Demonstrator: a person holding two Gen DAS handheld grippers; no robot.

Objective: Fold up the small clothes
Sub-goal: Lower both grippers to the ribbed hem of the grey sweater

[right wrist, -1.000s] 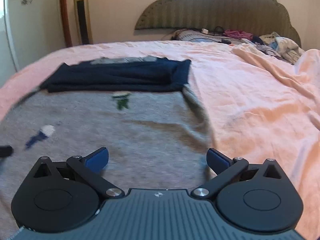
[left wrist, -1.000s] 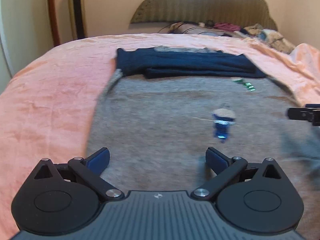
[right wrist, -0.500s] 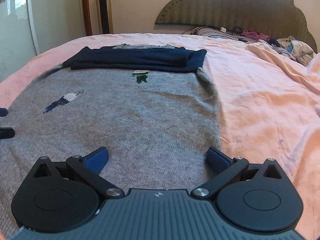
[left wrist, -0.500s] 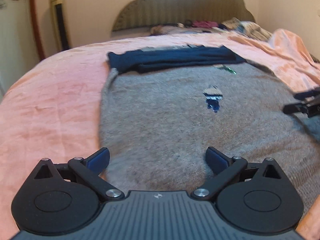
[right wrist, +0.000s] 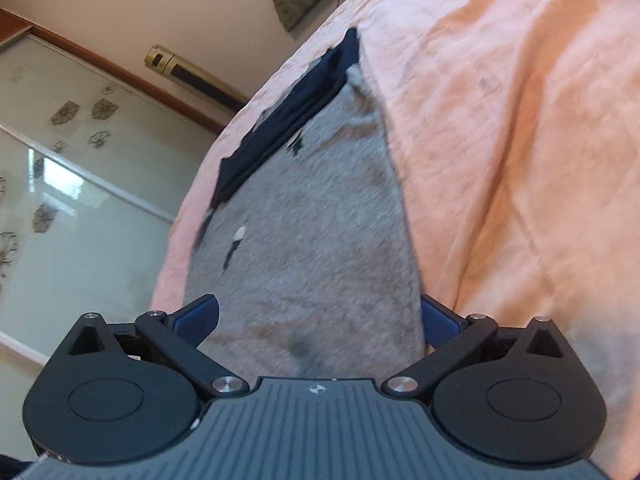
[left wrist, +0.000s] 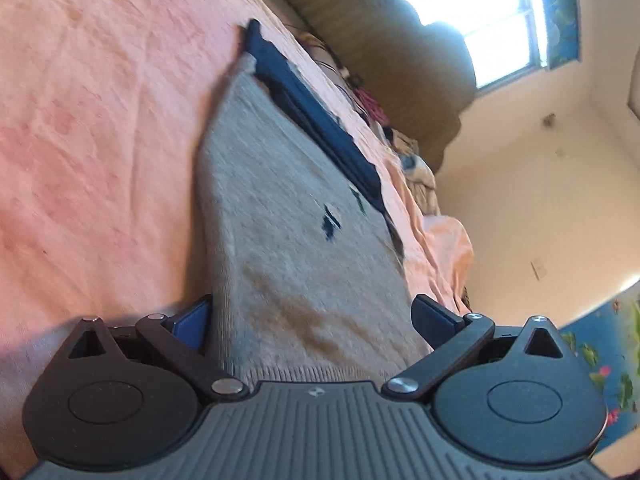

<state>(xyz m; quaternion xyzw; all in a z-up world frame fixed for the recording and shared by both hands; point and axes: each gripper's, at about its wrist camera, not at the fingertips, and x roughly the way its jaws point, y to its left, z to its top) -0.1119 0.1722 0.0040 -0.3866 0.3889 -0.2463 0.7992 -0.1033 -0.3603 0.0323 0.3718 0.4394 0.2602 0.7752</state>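
A grey knit sweater (left wrist: pixel 280 208) (right wrist: pixel 320 220) lies flat on the pink bedspread (left wrist: pixel 100 140), with its navy sleeves (left wrist: pixel 316 116) (right wrist: pixel 288 120) folded across the far end. Small embroidered figures (left wrist: pixel 331 222) mark its front. My left gripper (left wrist: pixel 312 318) is open and rolled sideways at the near hem's left corner; the grey knit fills the gap between its blue pads (left wrist: pixel 192 320). At the hem's right corner my right gripper (right wrist: pixel 320 316) is also open and tilted, its fingers wide apart on either side of the cloth.
A padded headboard (left wrist: pixel 384 32) and a pile of loose clothes (left wrist: pixel 408 152) sit at the bed's far end under a bright window (left wrist: pixel 500 12). Glass wardrobe doors (right wrist: pixel 60 180) and a gold tower unit (right wrist: pixel 192 72) stand left of the bed.
Both grippers have dropped to the sweater's near hem and rolled sideways, so each view now tilts steeply. The hem now sits between each pair of open fingers. The sweater has not shifted.
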